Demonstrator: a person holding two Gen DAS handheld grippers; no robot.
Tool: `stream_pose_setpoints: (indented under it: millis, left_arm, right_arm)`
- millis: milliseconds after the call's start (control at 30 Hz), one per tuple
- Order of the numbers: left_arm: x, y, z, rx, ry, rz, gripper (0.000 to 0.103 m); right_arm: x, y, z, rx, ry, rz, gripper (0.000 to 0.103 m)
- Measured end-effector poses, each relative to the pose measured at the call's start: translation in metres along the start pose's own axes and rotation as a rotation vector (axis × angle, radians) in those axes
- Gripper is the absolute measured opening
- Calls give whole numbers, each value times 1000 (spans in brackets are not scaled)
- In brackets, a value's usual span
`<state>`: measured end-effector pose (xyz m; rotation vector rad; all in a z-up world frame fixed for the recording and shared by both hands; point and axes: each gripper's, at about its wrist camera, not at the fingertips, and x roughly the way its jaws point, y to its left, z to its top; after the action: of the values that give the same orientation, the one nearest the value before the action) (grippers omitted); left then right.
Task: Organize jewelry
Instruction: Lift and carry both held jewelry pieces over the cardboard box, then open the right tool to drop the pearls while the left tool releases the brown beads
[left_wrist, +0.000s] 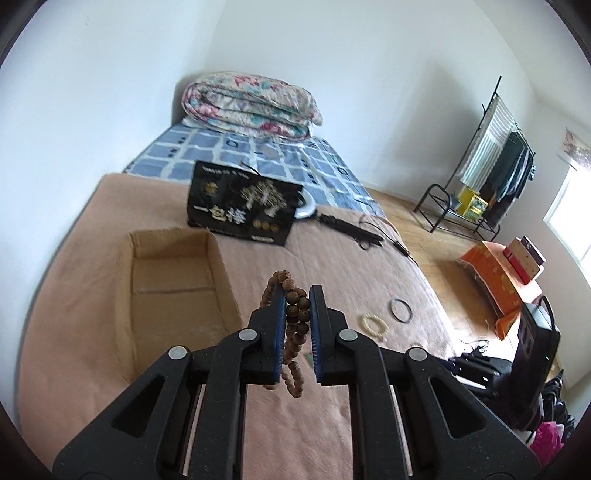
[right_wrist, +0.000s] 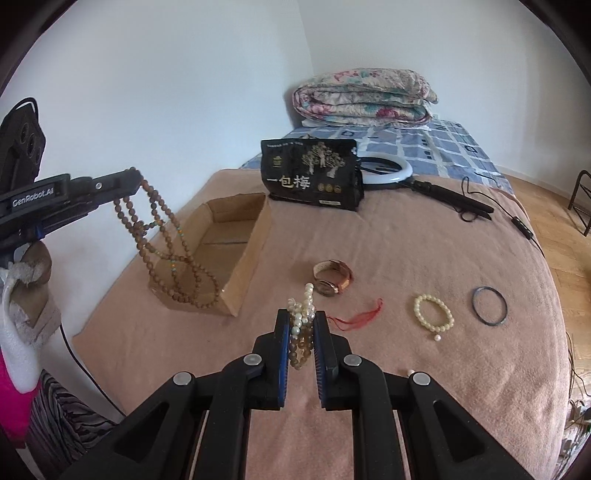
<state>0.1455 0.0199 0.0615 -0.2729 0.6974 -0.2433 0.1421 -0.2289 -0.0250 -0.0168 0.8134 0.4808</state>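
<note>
Wooden bead strand (right_wrist: 166, 243) dangles left of frame from left gripper (left_wrist: 297, 295), jaws pinching it over cardboard box (right_wrist: 236, 236); limp, tangle-prone; right gripper (right_wrist: 301, 317) clamps pearl bracelets (right_wrist: 303, 314).

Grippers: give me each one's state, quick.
Left gripper: shut on the brown wooden bead necklace, which dangles above the cardboard box.
Right gripper: shut on the pearl bracelets.

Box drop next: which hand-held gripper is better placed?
Left: its brown beads already dangle at the box. Right, clamping pearls, is farther away.
</note>
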Motion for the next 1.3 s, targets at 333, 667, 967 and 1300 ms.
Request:
stream_pose_setpoints:
  millis: [333, 667, 967, 1300]
  left_arm:
    - [31, 67, 44, -24, -7, 101, 10]
    - [77, 118, 63, -38, 34, 154, 10]
    - [131, 142, 50, -14, 140, 214, 10]
    - [142, 151, 42, -15, 181, 241, 50]
  right_arm:
    - [41, 59, 38, -54, -8, 99, 10]
    - [103, 94, 56, -90, 42, 150, 10]
    - [142, 112, 57, -103, 94, 167, 10]
    - [167, 115, 48, -119, 141, 151, 50]
